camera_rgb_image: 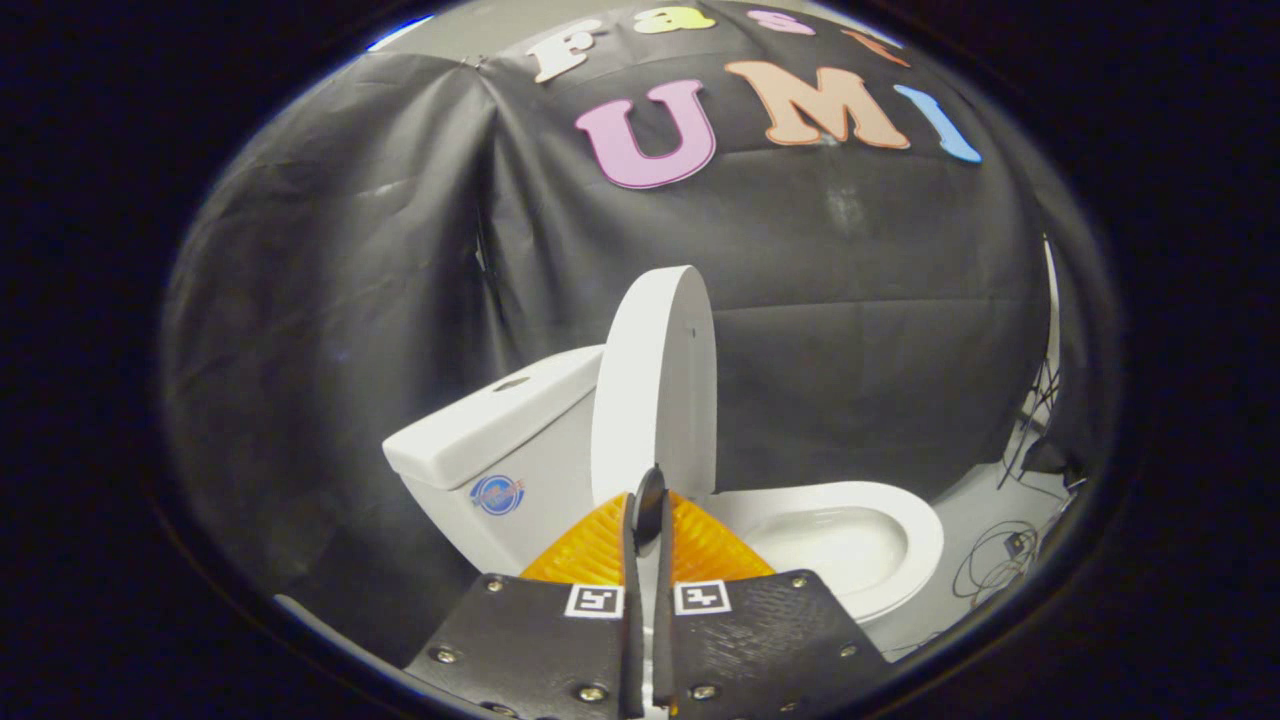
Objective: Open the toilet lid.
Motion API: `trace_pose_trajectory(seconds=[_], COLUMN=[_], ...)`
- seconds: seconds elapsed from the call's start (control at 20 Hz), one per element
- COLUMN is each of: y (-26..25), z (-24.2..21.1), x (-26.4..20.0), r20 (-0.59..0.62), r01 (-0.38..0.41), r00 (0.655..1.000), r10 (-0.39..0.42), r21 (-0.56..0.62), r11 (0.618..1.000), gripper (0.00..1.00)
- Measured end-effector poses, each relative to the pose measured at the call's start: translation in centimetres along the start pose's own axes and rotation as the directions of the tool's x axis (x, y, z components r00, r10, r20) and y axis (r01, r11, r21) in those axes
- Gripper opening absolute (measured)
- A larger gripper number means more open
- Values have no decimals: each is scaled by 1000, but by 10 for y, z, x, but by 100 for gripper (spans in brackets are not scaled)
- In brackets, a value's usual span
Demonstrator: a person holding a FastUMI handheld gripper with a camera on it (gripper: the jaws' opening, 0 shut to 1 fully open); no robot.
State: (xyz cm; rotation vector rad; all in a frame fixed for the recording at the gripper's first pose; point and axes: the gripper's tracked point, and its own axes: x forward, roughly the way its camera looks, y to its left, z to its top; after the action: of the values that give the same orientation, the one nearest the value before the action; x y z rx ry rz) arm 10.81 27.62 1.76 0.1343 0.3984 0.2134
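Two-finger gripper point(648, 510) with two flat, dark, textured plates side by side, a narrow slit between them. Small round metal screws along plate edges and corners. One square black-and-white coded marker atop each plate. Ribbed, fan-shaped pads point(585, 548) ahead, jaws nearly together.

Light is dim and even, falling from above: the glossy white ceramic toilet bowl point(850, 540) and upright white plastic lid point(655, 380) shine softly. The creased black cloth wall point(350, 300) stays murky. Fisheye bending curves everything outward; edges blur.
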Motion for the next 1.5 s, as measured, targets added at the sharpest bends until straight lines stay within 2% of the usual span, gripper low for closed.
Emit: trace_pose_trajectory(seconds=[0.45,0.8,1.4,1.5], y=[9,21,44,50], z=[-4,-1,-3,-6], x=[4,4,10,11], r20=[-15,23,50,56], r01=[-26,-3,-25,-27], r00=[1000,1000,998,998], r10=[26,5,31,37], r21=[36,-90,-121,-166], r11=[999,996,992,986], gripper=[4,4,4,4])
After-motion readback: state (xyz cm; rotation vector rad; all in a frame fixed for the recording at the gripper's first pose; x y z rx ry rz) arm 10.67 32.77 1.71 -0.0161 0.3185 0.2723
